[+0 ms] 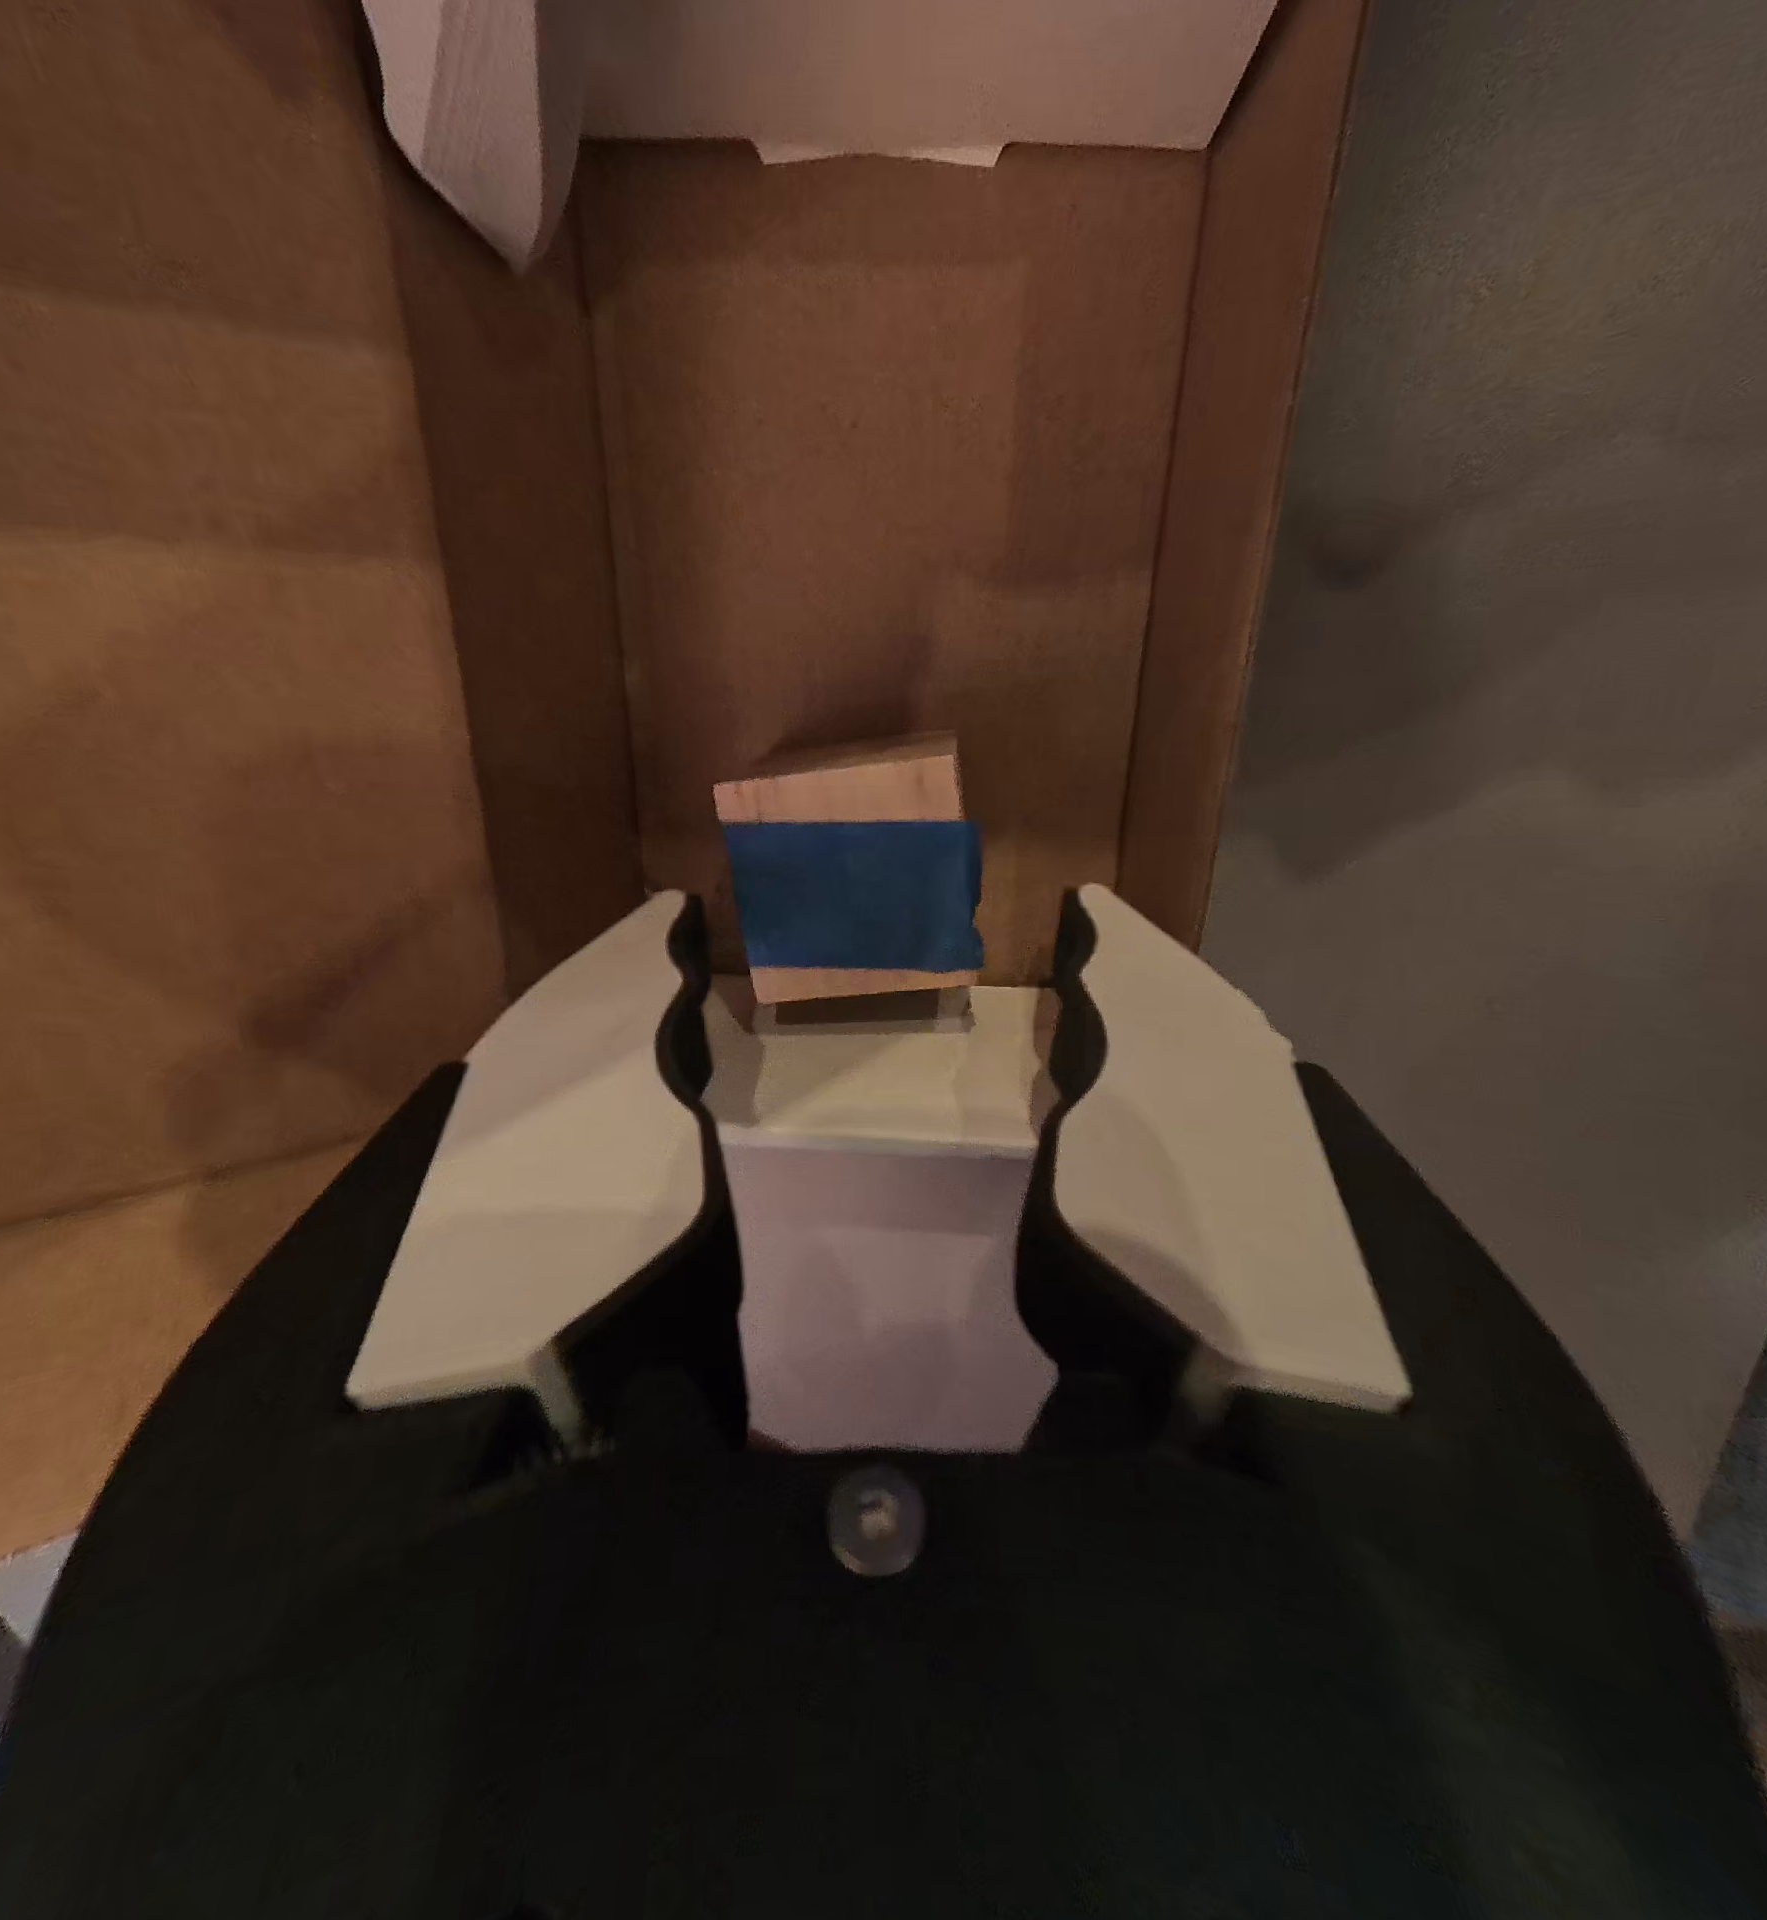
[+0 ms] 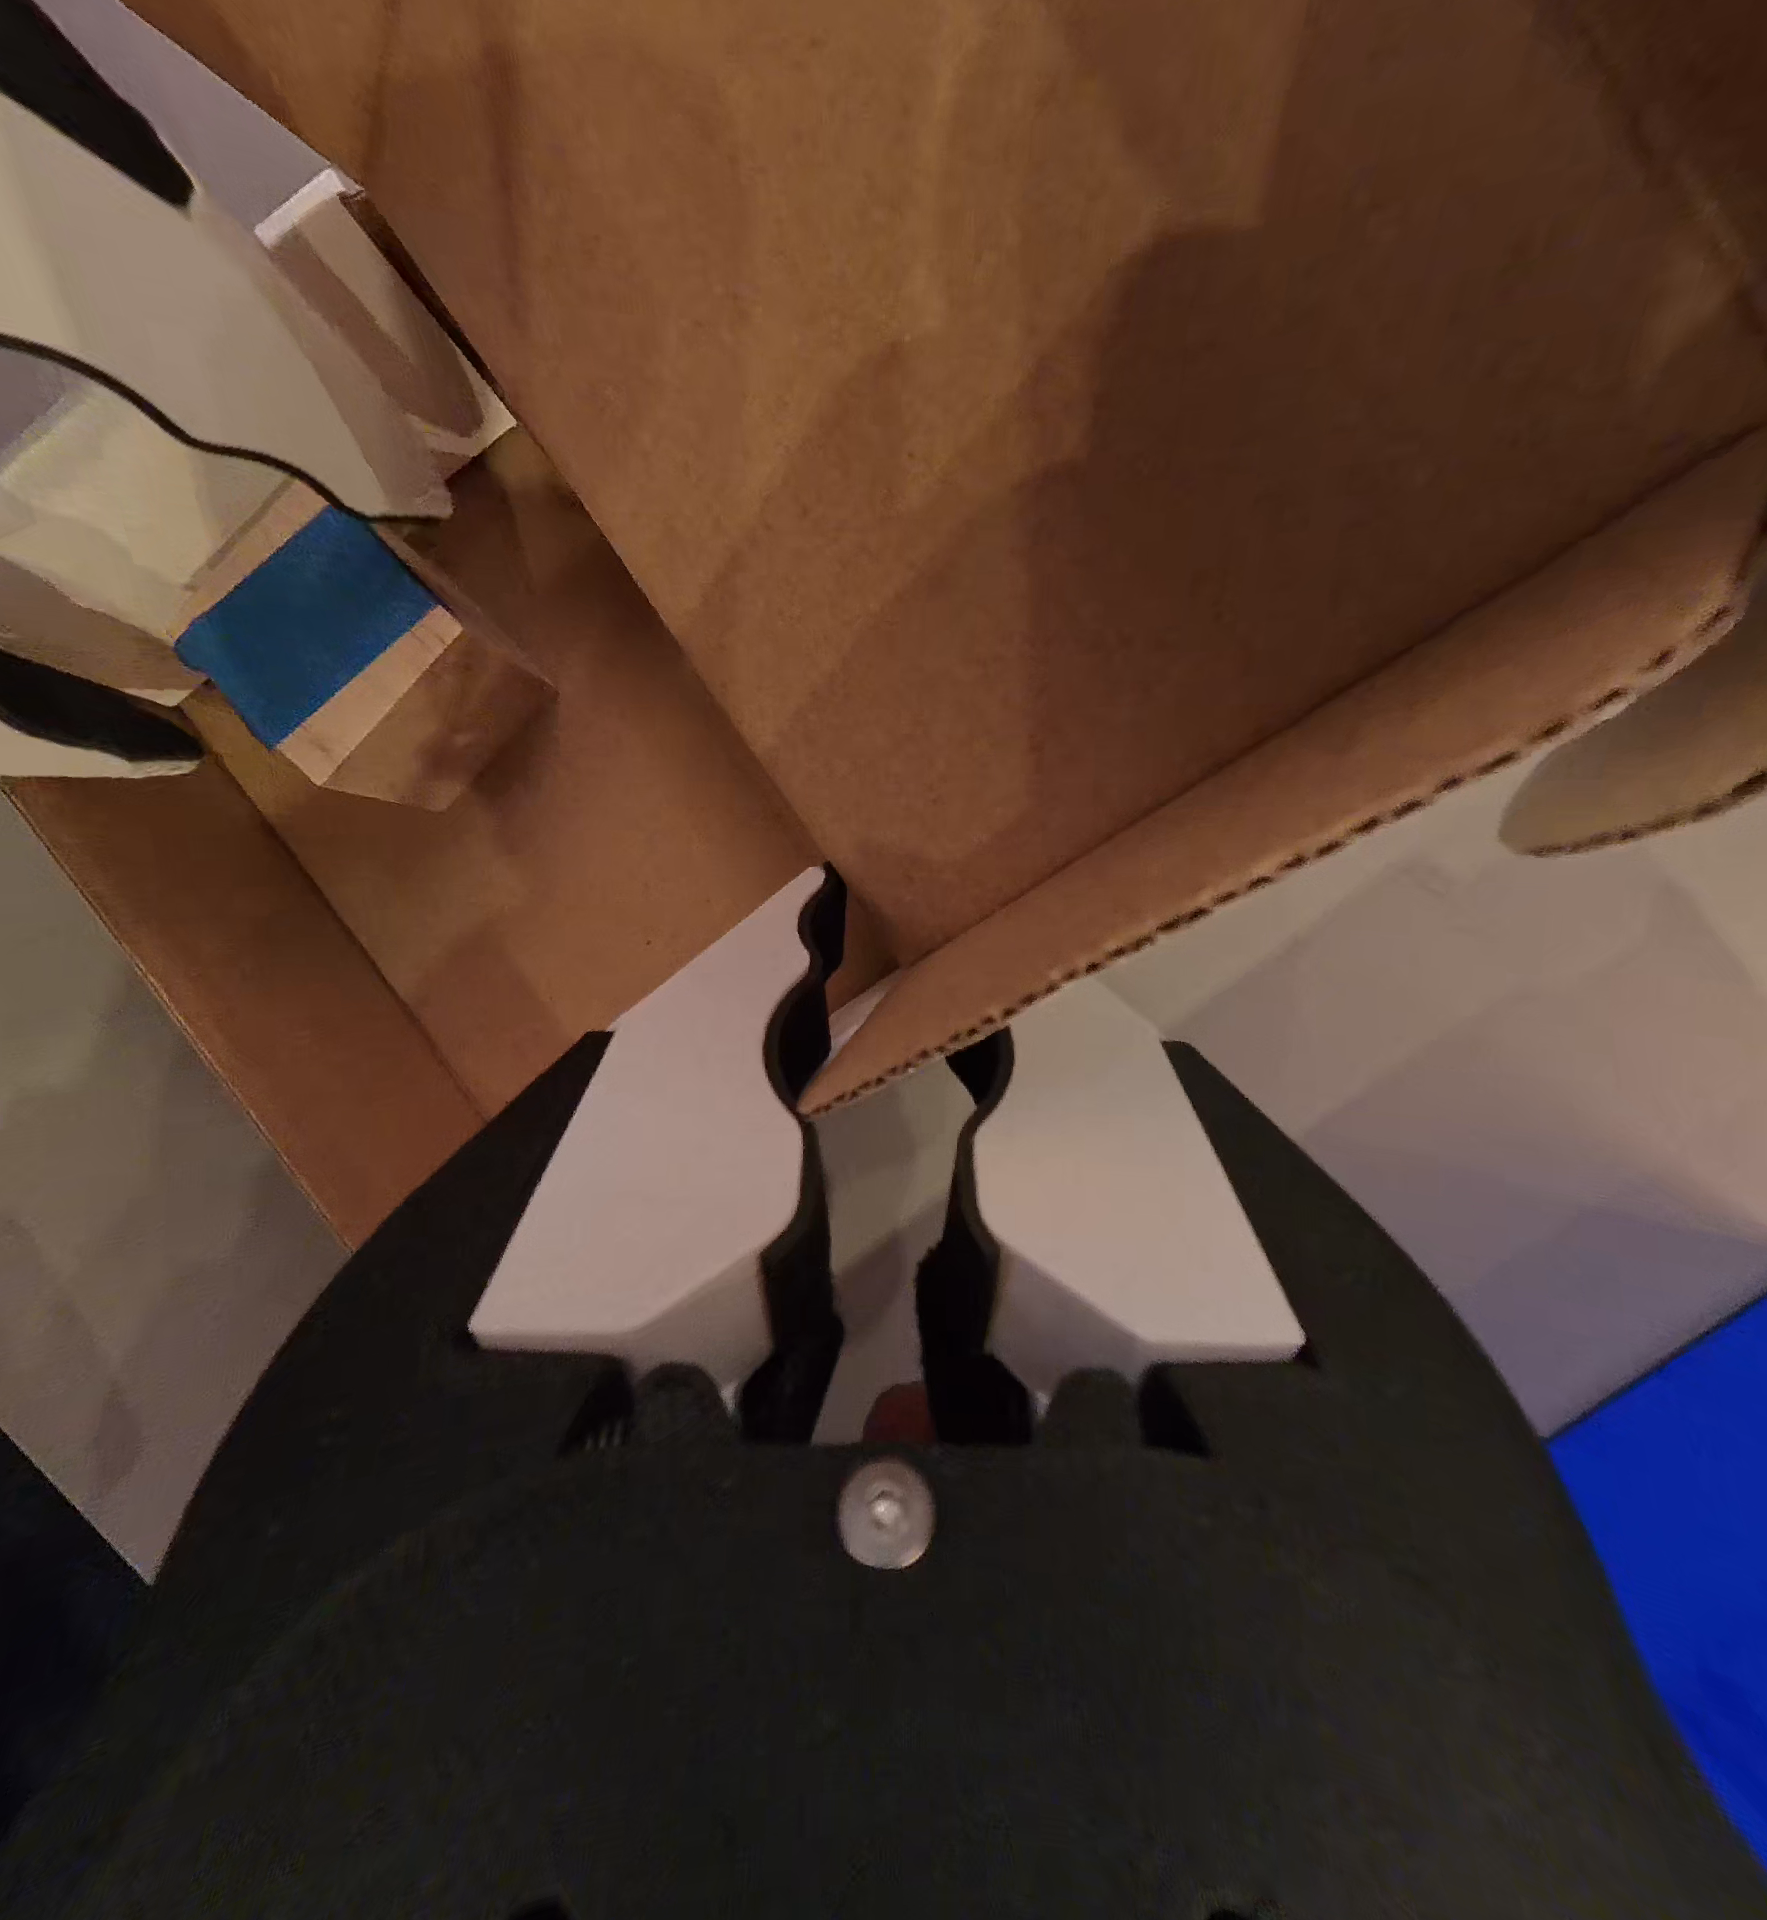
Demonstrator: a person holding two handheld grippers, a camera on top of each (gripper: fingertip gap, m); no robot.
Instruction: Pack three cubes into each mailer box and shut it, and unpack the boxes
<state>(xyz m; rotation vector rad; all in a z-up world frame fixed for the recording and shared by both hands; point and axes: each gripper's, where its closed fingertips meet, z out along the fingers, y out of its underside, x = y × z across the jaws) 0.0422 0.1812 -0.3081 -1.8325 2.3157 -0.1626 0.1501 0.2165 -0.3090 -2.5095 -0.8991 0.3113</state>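
A wooden cube banded in blue tape (image 1: 853,883) sits tilted on the brown floor of an open mailer box (image 1: 900,468), close to its white front wall. My left gripper (image 1: 879,925) is open, its fingertips on either side of the cube's near end and apart from it. My right gripper (image 2: 889,997) is shut on the corner of the box's raised cardboard lid (image 2: 962,416), which hides one fingertip. The cube (image 2: 318,634) and a finger of the left gripper (image 2: 48,623) also show in the right wrist view, at the left.
The raised lid (image 1: 183,623) fills the left of the left wrist view. White box flaps (image 1: 484,125) hang at the far end. A grey surface (image 1: 1533,727) lies right of the box. A blue object (image 2: 1710,1507) sits on the white surface at the lower right.
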